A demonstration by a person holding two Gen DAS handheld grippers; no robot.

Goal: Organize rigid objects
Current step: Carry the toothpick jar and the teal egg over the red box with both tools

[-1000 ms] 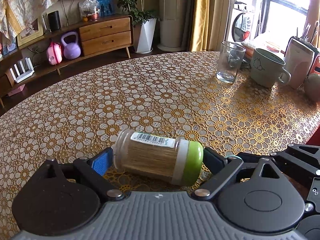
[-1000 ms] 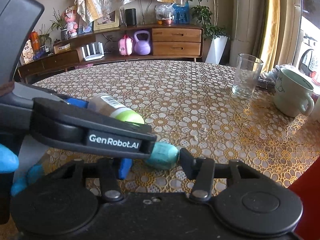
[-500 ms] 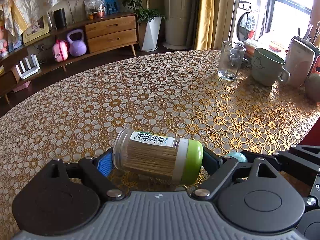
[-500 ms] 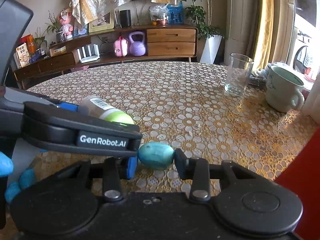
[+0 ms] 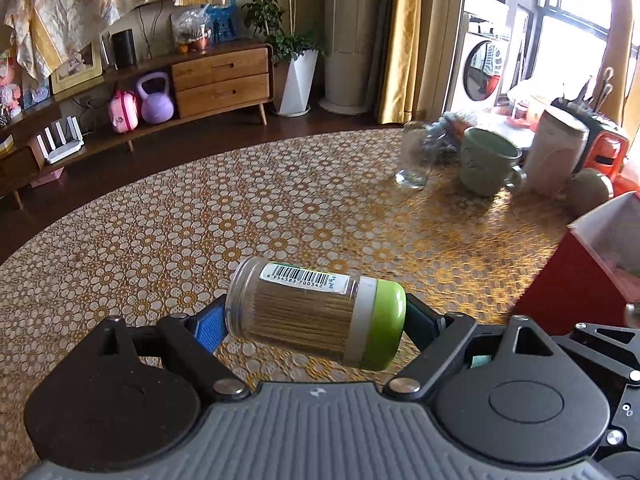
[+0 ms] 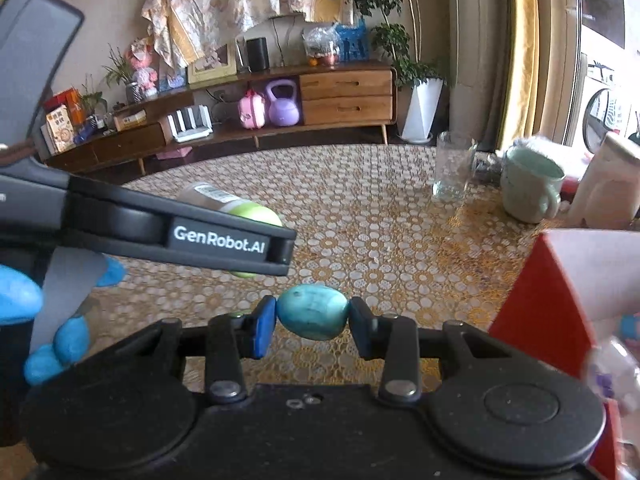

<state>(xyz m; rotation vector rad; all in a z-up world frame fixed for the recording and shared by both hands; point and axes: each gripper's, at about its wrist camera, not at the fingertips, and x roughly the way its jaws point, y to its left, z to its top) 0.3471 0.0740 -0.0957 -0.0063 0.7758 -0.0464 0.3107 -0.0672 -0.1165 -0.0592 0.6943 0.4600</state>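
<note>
The left gripper [image 5: 316, 320] has its fingers clamped endwise on a green-capped toothpick jar [image 5: 316, 316], held sideways above the table [image 5: 280, 208]. The right gripper [image 6: 313, 320], whose fingers have just been closing, pinches a teal egg [image 6: 313, 317] beside a red box [image 6: 548, 300].

Bright daylight from the window [image 5: 576, 36] glares at right; fisheye edges bend, and the mug [image 5: 486, 162] is motion-blurred.

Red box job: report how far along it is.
Done: some items already lie in the red box. In hand: left gripper clamps the toothpick jar; right gripper clamps the teal egg. Left: both still need placing.
</note>
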